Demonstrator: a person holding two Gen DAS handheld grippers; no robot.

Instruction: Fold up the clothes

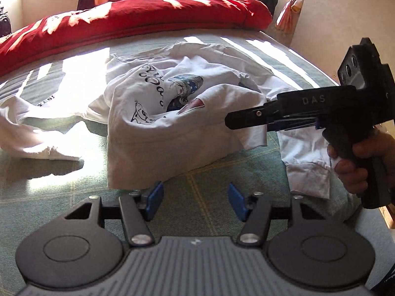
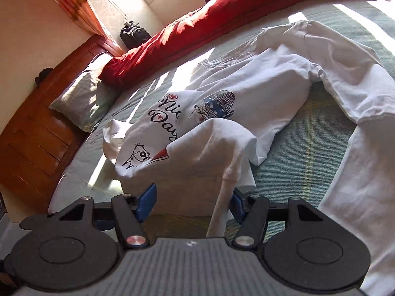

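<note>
The white printed cotton T-shirt (image 1: 158,113) lies crumpled on the green checked bed cover (image 1: 197,197). The right tongs (image 2: 191,203) stand wide, a fold of its cloth draped between the blue pads; the left tongs (image 1: 196,201) stand wide and empty just short of its hem. Judging by this, the shirt is mid-handling; spreading it flat seems needed.

Soft white cotton-like shirt (image 2: 259,103), woven matt bedspread (image 2: 308,133), glossy wood headboard (image 2: 37,123).
</note>
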